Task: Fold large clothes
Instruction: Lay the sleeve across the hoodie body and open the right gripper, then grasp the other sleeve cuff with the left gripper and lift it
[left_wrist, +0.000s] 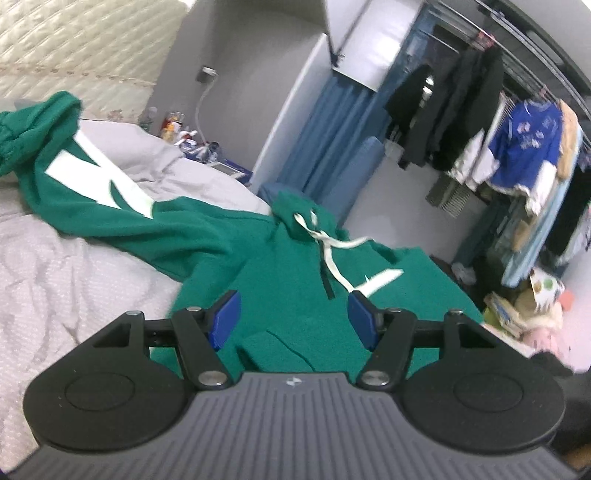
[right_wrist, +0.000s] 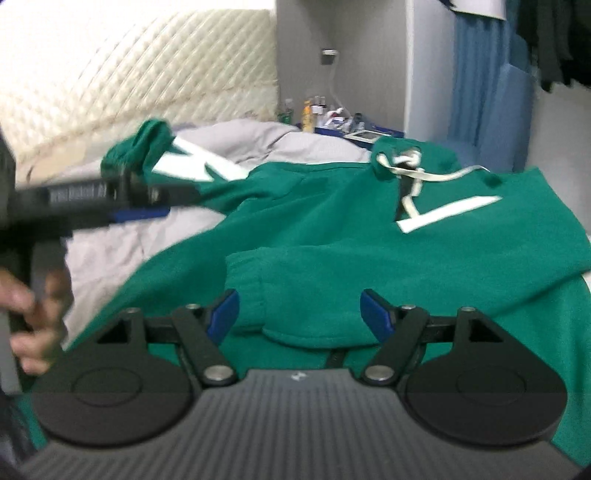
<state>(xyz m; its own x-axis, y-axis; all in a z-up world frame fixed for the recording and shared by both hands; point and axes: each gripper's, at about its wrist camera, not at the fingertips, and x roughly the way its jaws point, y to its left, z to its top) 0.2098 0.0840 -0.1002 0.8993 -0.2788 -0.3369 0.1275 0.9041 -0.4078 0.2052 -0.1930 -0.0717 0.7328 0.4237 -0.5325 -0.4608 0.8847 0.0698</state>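
the green hoodie (right_wrist: 325, 236) lies spread on the bed (left_wrist: 66, 266), one sleeve (left_wrist: 110, 184) trailing toward ten o'clock. both the left claw (left_wrist: 293, 319) and the right claw (right_wrist: 299, 314) stand apart, empty. the left should pinch that sleeve's cuff and carry it across the chest.

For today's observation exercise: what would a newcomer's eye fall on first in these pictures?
The big green hooded sweatshirt with white lettering sprawls over the pale grey bedspread, one sleeve stretched towards the quilted cream headboard. Both grippers hover open above it, the left gripper and the right gripper. A crowded clothes rail stands to the right.
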